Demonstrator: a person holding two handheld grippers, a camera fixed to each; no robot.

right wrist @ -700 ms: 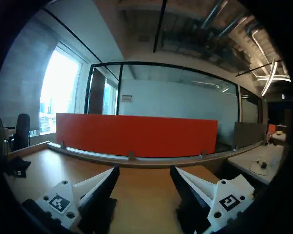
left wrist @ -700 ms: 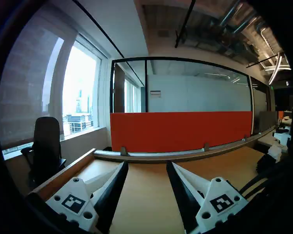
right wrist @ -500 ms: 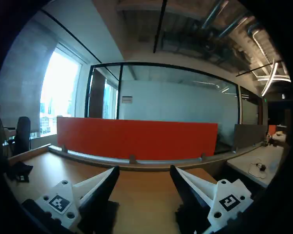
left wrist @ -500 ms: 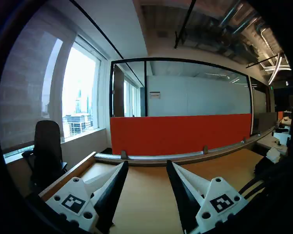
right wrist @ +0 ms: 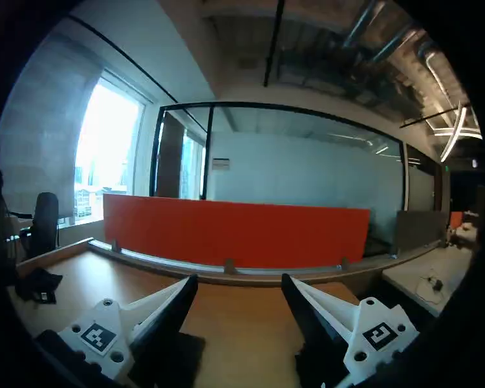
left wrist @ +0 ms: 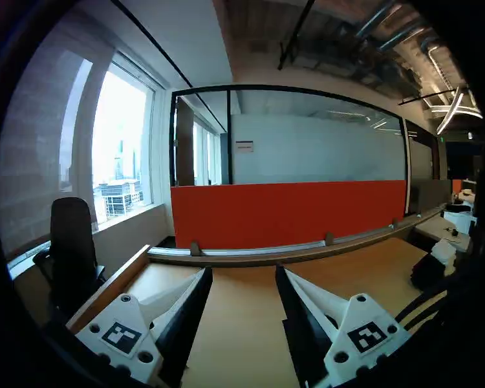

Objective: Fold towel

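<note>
In the left gripper view, my left gripper hangs open above a bare wooden desk, with nothing between its white fingers. The right gripper view shows my right gripper also open over the same kind of wooden desk top, its fingers empty. Both point towards an orange divider panel along the back of the desk.
A black office chair stands at the left by a window. A black and white object lies on the desk at the right. A dark object lies at the left. Another desk with a cable is at the right.
Both views have drifted slightly: the divider slid left in the left gripper view, and right and down in the right gripper view. Both grippers stayed open and empty.
</note>
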